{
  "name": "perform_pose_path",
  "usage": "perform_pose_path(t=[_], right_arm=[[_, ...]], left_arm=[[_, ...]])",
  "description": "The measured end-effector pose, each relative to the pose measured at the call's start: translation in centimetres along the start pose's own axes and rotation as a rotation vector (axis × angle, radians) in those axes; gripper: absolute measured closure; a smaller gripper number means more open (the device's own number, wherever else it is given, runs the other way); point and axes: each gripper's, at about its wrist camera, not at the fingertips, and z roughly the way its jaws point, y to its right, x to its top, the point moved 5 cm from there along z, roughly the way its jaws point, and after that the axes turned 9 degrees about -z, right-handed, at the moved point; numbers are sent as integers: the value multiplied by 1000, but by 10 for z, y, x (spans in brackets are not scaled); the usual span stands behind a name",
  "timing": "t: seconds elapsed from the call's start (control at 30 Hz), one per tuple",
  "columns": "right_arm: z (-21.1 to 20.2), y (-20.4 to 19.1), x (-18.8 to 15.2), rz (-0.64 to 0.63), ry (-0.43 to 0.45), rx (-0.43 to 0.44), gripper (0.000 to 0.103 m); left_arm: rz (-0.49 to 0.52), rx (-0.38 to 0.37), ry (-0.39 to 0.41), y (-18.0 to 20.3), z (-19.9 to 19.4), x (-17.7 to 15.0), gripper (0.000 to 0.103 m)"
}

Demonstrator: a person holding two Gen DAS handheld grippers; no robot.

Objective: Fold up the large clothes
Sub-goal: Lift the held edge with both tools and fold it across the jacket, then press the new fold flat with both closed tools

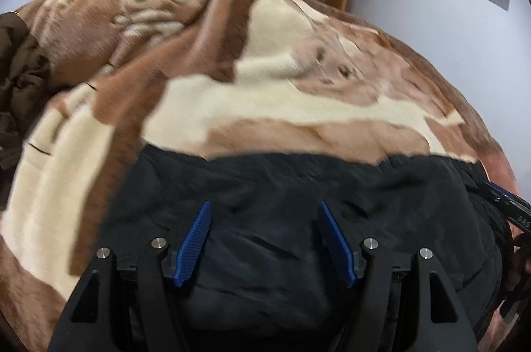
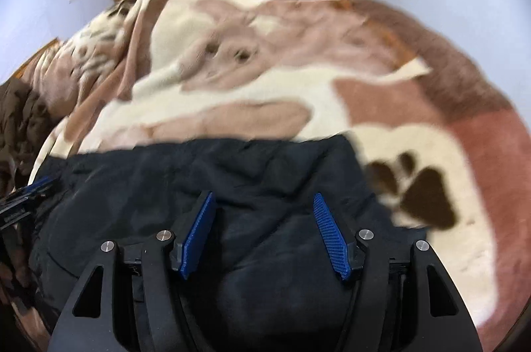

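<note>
Over the black garment (image 1: pixel 298 202), both tongs (image 1: pixel 264 206) (image 2: pixel 264 197) wide, empty; paw print (image 2: pixel 424 192) only in right view.

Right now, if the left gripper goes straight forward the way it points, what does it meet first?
Probably the black garment: it fills the view between and ahead of the open left gripper. Beyond its far edge lies the brown and cream blanket. Depth is unclear, so the gripper may already be close to the cloth.
</note>
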Motion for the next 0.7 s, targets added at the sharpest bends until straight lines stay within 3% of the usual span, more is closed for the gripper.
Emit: perform_pose_path(t=[0.1, 0.17, 0.33, 0.7], right_arm=[[28, 15, -12, 12, -89, -20, 41], [42, 19, -20, 12, -102, -22, 41], [60, 19, -25, 18, -103, -41, 41], [72, 22, -35, 43, -61, -42, 41]], left_arm=[[7, 80, -11, -23, 15, 6, 34], [20, 112, -32, -33, 31, -1, 33], [-48, 85, -22, -47, 49, -13, 33], [-55, 89, 10, -48, 64, -21, 33]])
